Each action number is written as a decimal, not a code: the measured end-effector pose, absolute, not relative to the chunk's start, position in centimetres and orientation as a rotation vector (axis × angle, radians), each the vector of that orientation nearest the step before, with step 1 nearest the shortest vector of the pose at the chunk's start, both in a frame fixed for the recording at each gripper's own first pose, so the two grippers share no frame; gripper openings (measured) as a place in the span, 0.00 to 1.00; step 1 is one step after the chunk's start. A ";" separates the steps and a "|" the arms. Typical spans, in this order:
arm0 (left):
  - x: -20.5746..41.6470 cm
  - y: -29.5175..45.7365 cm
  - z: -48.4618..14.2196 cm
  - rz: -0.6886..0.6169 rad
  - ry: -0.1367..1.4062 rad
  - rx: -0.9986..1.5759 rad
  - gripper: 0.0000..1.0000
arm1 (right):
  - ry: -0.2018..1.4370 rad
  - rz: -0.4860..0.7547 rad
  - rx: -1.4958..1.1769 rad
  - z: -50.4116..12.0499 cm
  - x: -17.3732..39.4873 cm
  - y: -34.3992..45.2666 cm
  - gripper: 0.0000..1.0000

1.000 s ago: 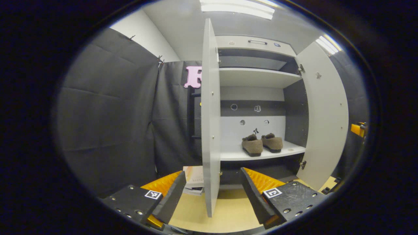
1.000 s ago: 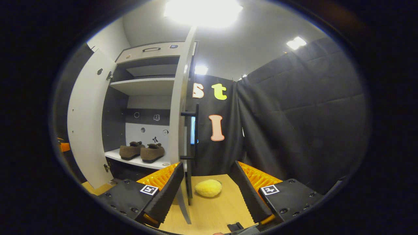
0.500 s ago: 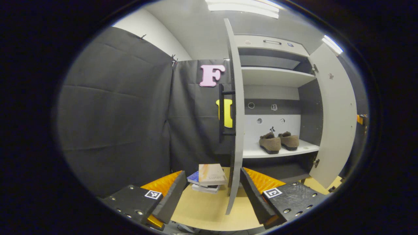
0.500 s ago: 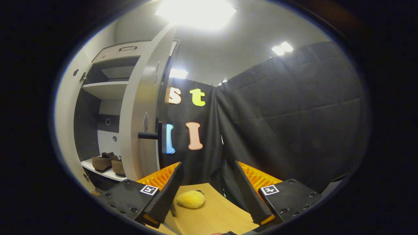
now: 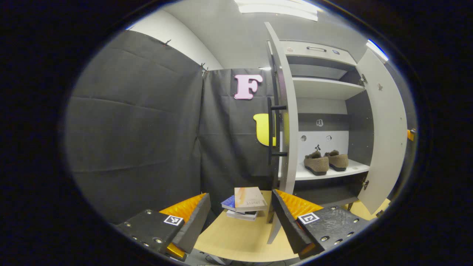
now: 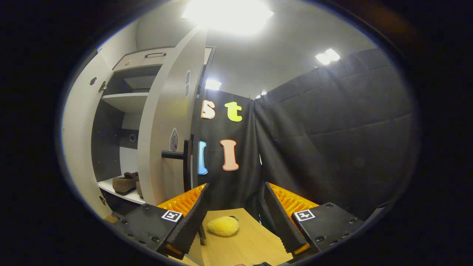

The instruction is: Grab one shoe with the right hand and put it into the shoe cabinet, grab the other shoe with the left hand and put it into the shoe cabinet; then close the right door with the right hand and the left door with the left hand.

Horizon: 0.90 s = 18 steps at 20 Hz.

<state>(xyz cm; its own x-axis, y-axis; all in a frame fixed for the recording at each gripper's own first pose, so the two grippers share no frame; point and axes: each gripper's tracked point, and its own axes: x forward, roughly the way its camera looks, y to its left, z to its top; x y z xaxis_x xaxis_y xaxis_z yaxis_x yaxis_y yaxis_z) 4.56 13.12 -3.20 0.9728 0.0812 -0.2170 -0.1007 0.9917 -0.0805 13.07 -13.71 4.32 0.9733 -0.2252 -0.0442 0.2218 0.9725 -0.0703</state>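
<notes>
Two brown fuzzy shoes [image 5: 325, 162] stand side by side on the lower shelf of the grey shoe cabinet [image 5: 321, 87]. Both doors stand open. In the left gripper view the left door [image 5: 286, 111], with its black bar handle [image 5: 272, 129], stands edge-on just beyond my open left gripper [image 5: 240, 218], close to the right-hand finger; the right door [image 5: 384, 129] is farther right. In the right gripper view the right door [image 6: 166, 122] and its black handle [image 6: 184, 157] rise just left of my open right gripper [image 6: 234, 218]. The shoes [image 6: 125, 183] peek out behind it. Both grippers are empty.
A stack of books [image 5: 245, 204] lies on the wooden floor [image 5: 236, 240] left of the left door. A yellow plush lump [image 6: 223, 226] lies on the floor between the right gripper's fingers. Black cloth walls close in on both outer sides.
Both grippers have swung outward, each to the outer, handle side of its door. The shoes have slid toward each view's edge. The shoes have not moved on the shelf.
</notes>
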 end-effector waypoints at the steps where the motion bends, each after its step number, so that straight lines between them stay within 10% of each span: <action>1: 4.6 13.1 -3.3 0.090 0.217 -0.090 1.00 | 0.054 -0.199 -0.059 4.3 12.9 -12.7 0.91; 18: 1.1 21.9 -3.8 0.232 0.242 -0.072 1.00 | 0.073 0.106 -0.002 2.4 18.5 4.5 0.94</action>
